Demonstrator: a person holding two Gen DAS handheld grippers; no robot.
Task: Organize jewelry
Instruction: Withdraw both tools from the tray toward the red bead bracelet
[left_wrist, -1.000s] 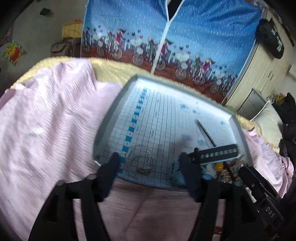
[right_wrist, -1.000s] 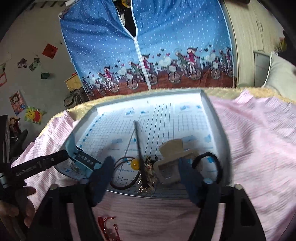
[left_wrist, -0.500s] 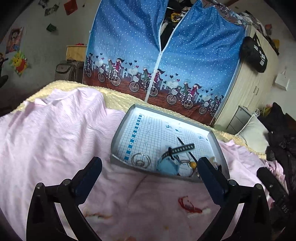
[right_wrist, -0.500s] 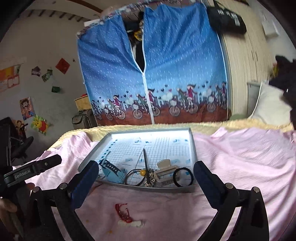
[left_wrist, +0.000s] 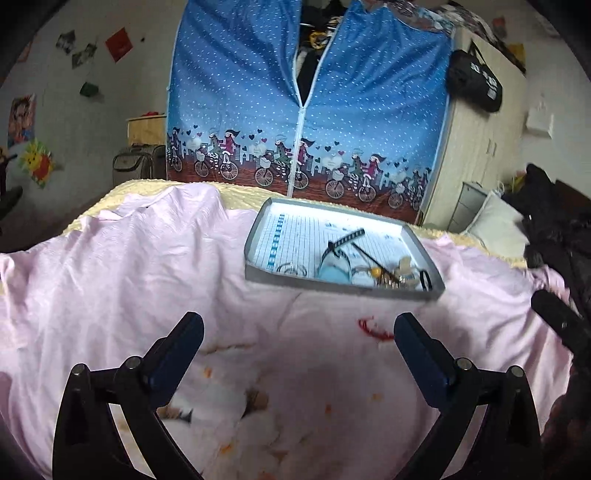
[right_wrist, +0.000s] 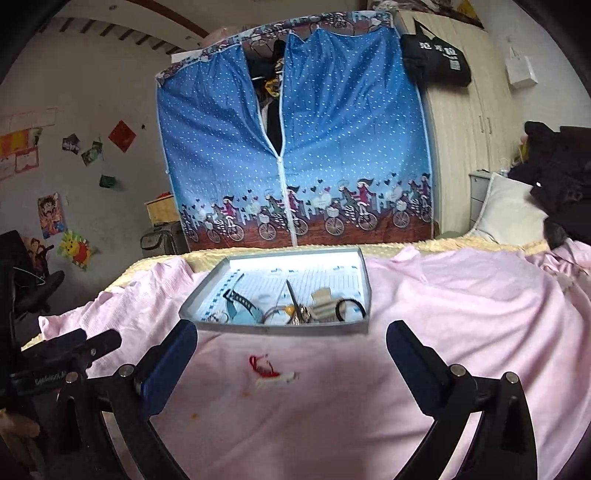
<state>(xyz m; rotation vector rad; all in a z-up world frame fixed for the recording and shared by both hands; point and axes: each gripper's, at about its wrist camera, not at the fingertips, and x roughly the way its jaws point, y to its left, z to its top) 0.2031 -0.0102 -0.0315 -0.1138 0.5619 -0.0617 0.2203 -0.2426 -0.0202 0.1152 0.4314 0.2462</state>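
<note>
Both claws spread wide, holding nothing, above the pink bedspread (right_wrist: 461, 314) on the bed. Left claw (left_wrist: 298, 334) w/ dark blue pads; right claw (right_wrist: 291, 341) same. Left claw also shows at the left edge of right wrist view; a dark bar at the right edge of left wrist view, can't tell what it is.

Grey shallow rectangular tray w/ blue-grid paper lining (right_wrist: 273, 326) sits on the bedspread ahead of both claws, well apart from them. Jewelry etc. bunched at the tray's near edge: light blue watch w/ black perforated strap (right_wrist: 242, 304) toward the left, thin clear/metal ring-like bangle (left_wrist: 291, 268) further left, black elastic hair loop (right_wrist: 351, 310) at the right, beige hair clip (right_wrist: 321, 302) just beside it, long thin dark stick w/ yellow bead (left_wrist: 371, 260) near centre, touching a tangle of small metal bits – too small to tell.

Red cord bracelet (right_wrist: 264, 367) lies outside the tray, on the bedspread between tray & claws, w/ a whitish piece touching it.

Behind bed: blue polka-dot fabric wardrobe w/ bicycle print (right_wrist: 295, 155), zip part open.
</note>
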